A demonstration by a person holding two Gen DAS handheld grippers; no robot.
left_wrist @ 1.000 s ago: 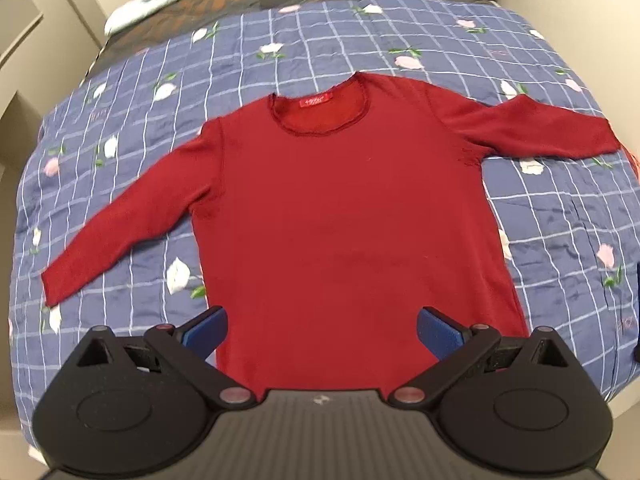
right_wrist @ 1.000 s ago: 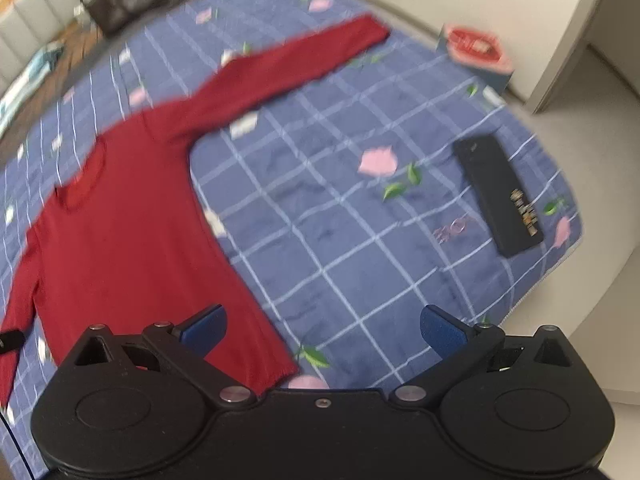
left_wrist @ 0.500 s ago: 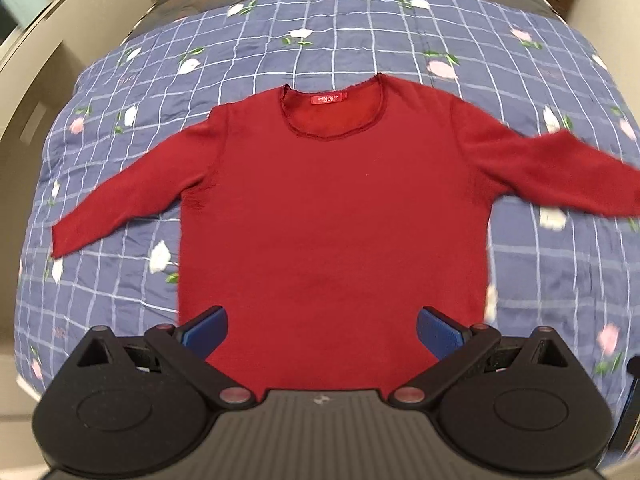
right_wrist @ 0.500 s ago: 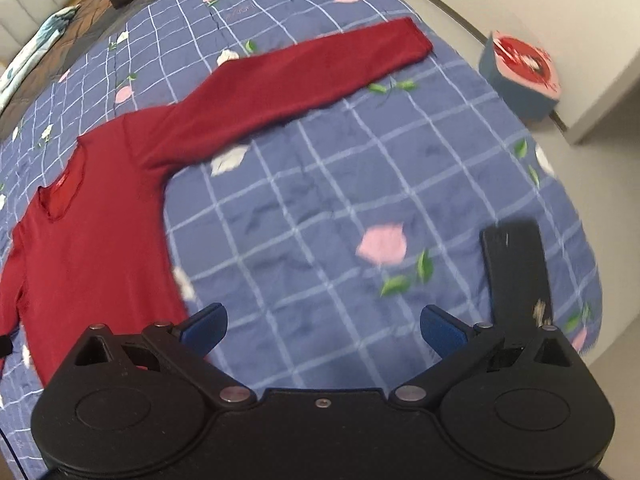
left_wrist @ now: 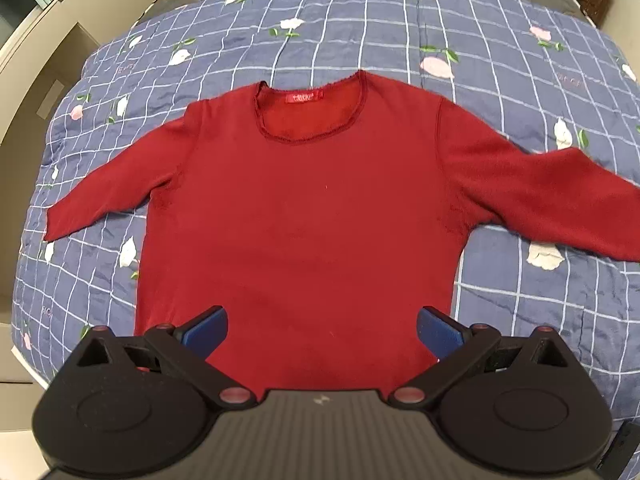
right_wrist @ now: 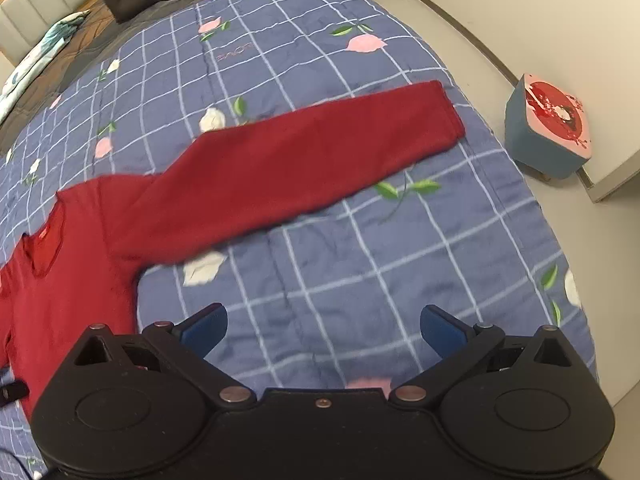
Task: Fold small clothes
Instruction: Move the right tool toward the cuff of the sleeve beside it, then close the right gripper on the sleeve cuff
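Sweater (left_wrist: 304,216) is flat, front up, on the blue floral quilt (left_wrist: 500,60), neckline at the far end, both sleeves spread out to left and right. Your left gripper (left_wrist: 322,326) hangs over the near hem, fingers spread wide, nothing between them. Your right gripper (right_wrist: 324,324) is released too, over bare quilt just near of the right sleeve (right_wrist: 312,160), not touching it. Small stool (right_wrist: 546,128) on the floor at far right.
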